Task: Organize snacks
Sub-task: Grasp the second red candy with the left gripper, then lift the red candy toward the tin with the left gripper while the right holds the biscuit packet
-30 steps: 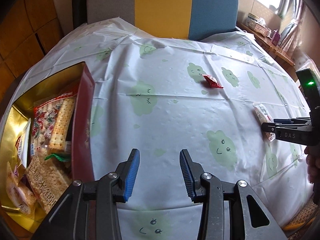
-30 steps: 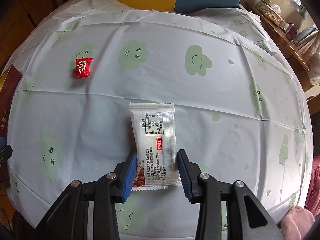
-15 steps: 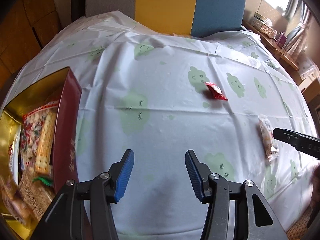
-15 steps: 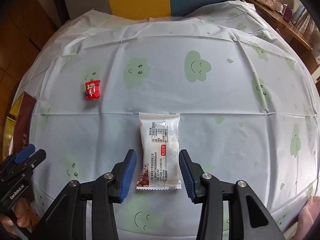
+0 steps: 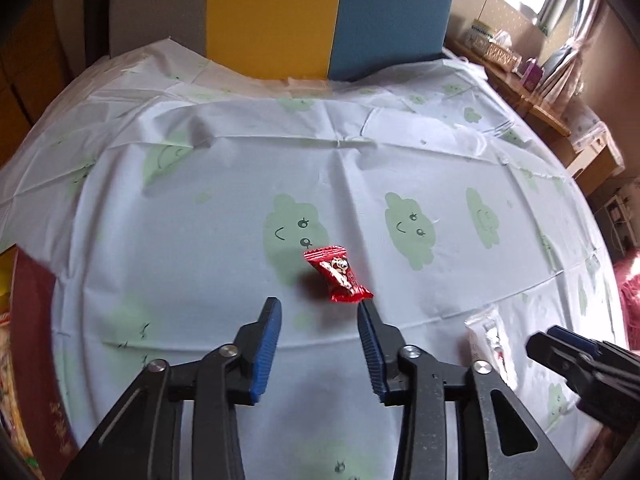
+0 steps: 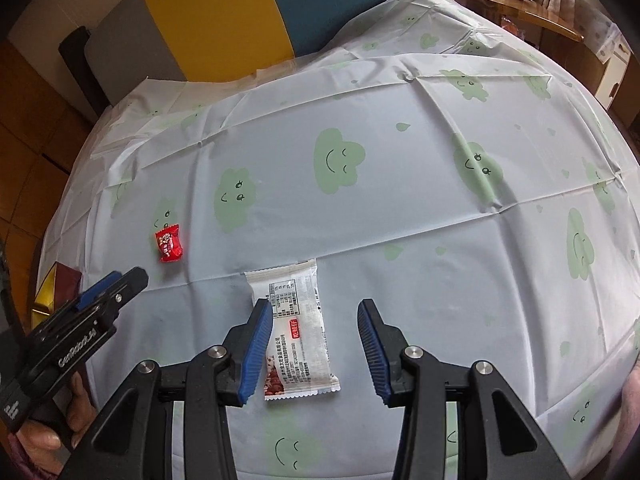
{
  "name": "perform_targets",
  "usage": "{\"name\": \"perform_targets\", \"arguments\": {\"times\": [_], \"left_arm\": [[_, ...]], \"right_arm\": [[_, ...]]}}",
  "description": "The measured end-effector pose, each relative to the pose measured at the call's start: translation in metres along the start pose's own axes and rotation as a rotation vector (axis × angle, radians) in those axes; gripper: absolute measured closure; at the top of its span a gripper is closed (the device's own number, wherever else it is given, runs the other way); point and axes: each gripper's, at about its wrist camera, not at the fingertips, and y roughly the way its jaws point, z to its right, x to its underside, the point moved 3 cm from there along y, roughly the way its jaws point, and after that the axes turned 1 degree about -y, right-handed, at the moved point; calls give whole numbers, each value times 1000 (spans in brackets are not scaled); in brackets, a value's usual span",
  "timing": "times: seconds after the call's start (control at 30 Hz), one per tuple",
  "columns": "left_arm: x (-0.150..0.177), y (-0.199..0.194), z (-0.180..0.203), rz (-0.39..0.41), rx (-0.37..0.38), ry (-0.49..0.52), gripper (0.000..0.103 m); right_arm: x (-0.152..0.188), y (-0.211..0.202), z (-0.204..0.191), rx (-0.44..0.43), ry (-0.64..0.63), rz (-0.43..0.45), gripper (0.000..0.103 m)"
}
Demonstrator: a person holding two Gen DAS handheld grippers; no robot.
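A small red candy packet (image 5: 338,274) lies on the white tablecloth just ahead of my left gripper (image 5: 318,310), which is open and empty; the packet's near end is close to the right fingertip. It also shows in the right wrist view (image 6: 169,245). A white snack packet (image 6: 298,328) lies flat between the open jaws of my right gripper (image 6: 315,312), nearer the left finger, not gripped. Its edge shows in the left wrist view (image 5: 486,338), next to the right gripper (image 5: 576,364). The left gripper also shows in the right wrist view (image 6: 96,308).
A red and gold snack tin (image 5: 34,352) with biscuit packs stands at the table's left edge; its corner shows in the right wrist view (image 6: 60,284). A grey, yellow and blue chair back (image 5: 272,16) stands behind the table. A wooden shelf (image 5: 520,80) with clutter is at the far right.
My left gripper has swung right, away from the tin, and closed in on the red candy. My right gripper has turned slightly, so the white packet now sits off-centre between its jaws.
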Motion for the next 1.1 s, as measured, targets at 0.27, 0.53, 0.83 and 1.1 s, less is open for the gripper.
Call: {"name": "perform_targets", "arguments": {"times": [0.27,0.53,0.83,1.1], "left_arm": [[-12,21,6,-4,6,-5,67],[-15,21,1,28,23,1,87],[31,-8,-19,45,-56,47,87],[79,-37,-36,50,-73,48,87]], "right_arm": [[0,0,1,14,-11,-2,58],[1,6,-1,26,-26,-18,58],[2,12,-9,-6,-76,-37,60],[11,26,-19,5,-136,-101,59]]}}
